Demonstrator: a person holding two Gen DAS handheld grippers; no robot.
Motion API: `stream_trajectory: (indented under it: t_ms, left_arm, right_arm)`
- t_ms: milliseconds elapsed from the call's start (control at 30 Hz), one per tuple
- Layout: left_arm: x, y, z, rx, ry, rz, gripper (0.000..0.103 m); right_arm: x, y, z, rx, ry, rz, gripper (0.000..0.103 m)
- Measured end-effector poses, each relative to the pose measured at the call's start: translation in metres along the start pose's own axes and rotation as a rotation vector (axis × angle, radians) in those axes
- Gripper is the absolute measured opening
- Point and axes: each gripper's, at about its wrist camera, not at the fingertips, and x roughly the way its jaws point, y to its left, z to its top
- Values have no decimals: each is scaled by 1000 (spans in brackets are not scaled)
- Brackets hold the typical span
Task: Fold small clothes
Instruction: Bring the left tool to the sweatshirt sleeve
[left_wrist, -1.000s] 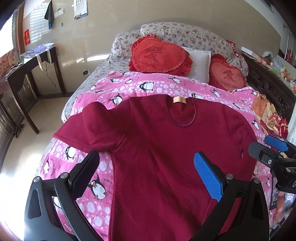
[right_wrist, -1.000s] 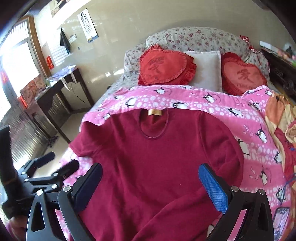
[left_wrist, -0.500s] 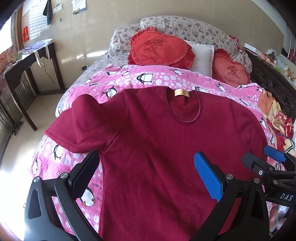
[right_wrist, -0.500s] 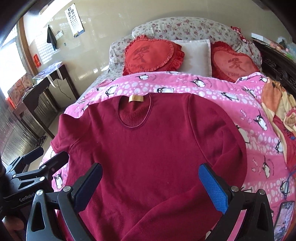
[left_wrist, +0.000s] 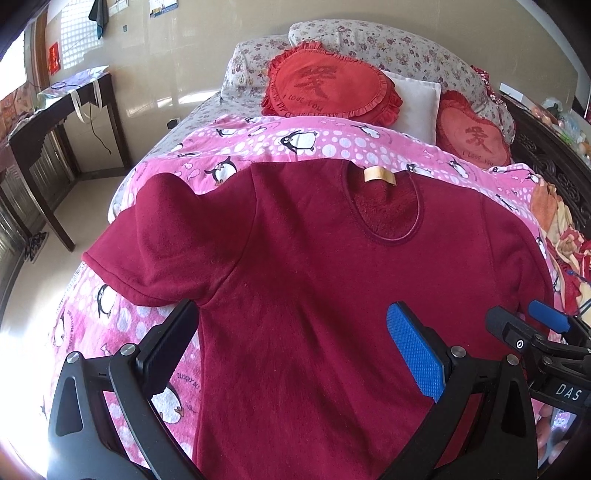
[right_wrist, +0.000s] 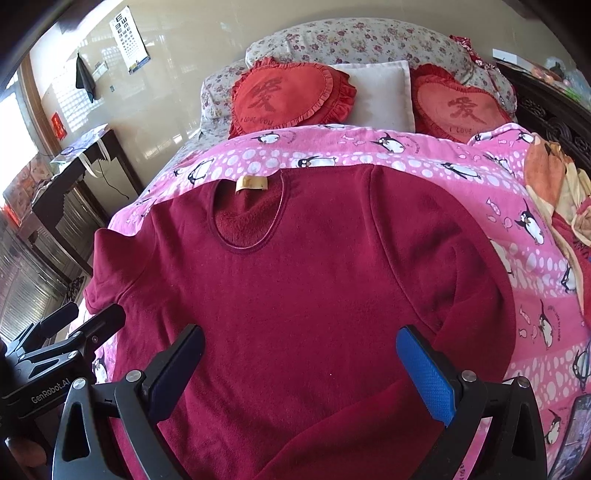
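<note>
A dark red fleece sweater (left_wrist: 317, 266) (right_wrist: 306, 280) lies front up on a pink penguin blanket (left_wrist: 280, 144) (right_wrist: 406, 155), neck with a tan label toward the pillows. Its left sleeve (left_wrist: 147, 240) sticks out toward the bed's left edge. Its right sleeve (right_wrist: 476, 314) is bent back and folds down across the hem. My left gripper (left_wrist: 291, 343) hovers open over the sweater's lower left body. My right gripper (right_wrist: 303, 365) hovers open over the lower middle. Each gripper shows at the edge of the other's view, the right gripper (left_wrist: 539, 325) and the left gripper (right_wrist: 88, 314).
Two red heart cushions (left_wrist: 328, 88) (right_wrist: 458, 107), a white pillow (right_wrist: 384, 96) and floral pillows lie at the head of the bed. A dark wooden desk (left_wrist: 48, 122) stands left of the bed. Orange patterned bedding (right_wrist: 554, 184) bunches at the right, near a dark carved bed frame (left_wrist: 550, 158).
Both grippers have moved forward and lower toward the sweater, which now fills more of each view. Both stay open, and the sweater has not moved.
</note>
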Motion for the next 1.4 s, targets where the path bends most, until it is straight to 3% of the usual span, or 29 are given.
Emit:
stream_trajectory:
  t_ms: [1400]
  left_arm:
    - [40, 23, 4, -50, 65, 11, 102]
  right_arm:
    - [48, 9, 3, -10, 65, -12, 103]
